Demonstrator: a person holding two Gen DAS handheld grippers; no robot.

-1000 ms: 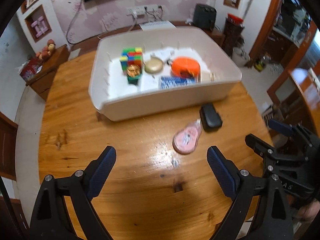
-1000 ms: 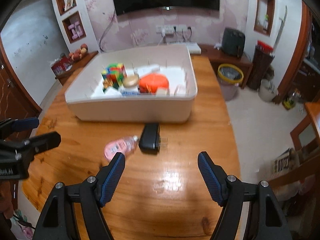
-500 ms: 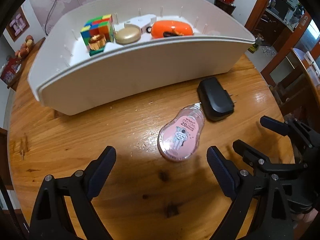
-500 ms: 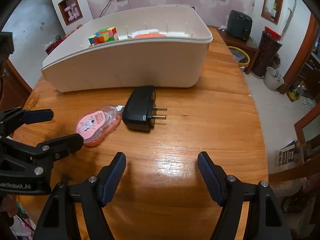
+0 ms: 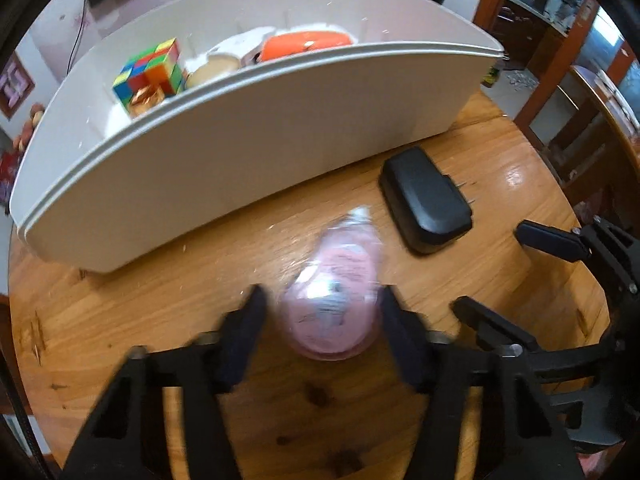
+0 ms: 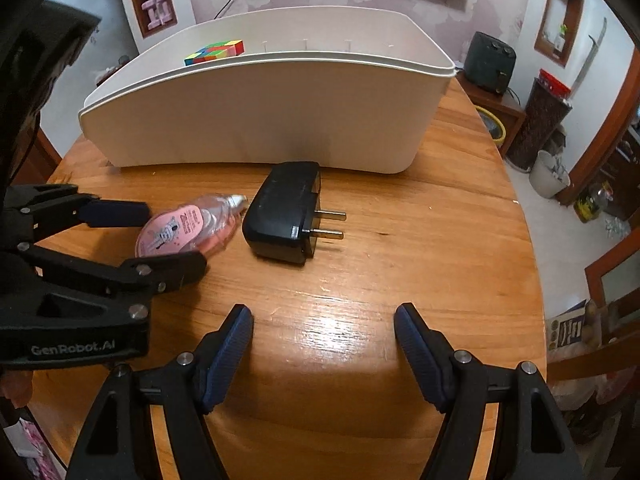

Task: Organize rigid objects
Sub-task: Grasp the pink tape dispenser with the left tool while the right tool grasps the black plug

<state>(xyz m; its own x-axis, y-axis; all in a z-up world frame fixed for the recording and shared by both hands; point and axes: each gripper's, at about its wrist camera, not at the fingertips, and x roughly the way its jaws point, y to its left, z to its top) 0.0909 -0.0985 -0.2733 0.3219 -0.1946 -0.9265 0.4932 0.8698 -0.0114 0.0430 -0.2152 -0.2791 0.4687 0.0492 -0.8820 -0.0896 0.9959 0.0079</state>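
Left and right wrist views of a sorting task on a round wooden table (image 6: 400, 240). The white bin (image 6: 260, 120), at 12 o'clock, already holds a colour cube (image 5: 150, 70), an orange item (image 5: 304, 42) and a round gold-toned piece (image 5: 212, 72). Two objects remain outside: a pink tape dispenser (image 6: 180, 232) and, touching its tip at its 3 o'clock, a black plug adapter (image 6: 286, 212), prongs pointing to 3 o'clock. The left hand-held gripper (image 5: 322, 328) has just been closing, its jaws straddling the dispenser; blur hides whether the pads press on it yet. The right hand-held gripper (image 6: 324, 344) stands open and empty, the adapter at its 12 o'clock. By this evidence, most sorting is done; two placements remain.
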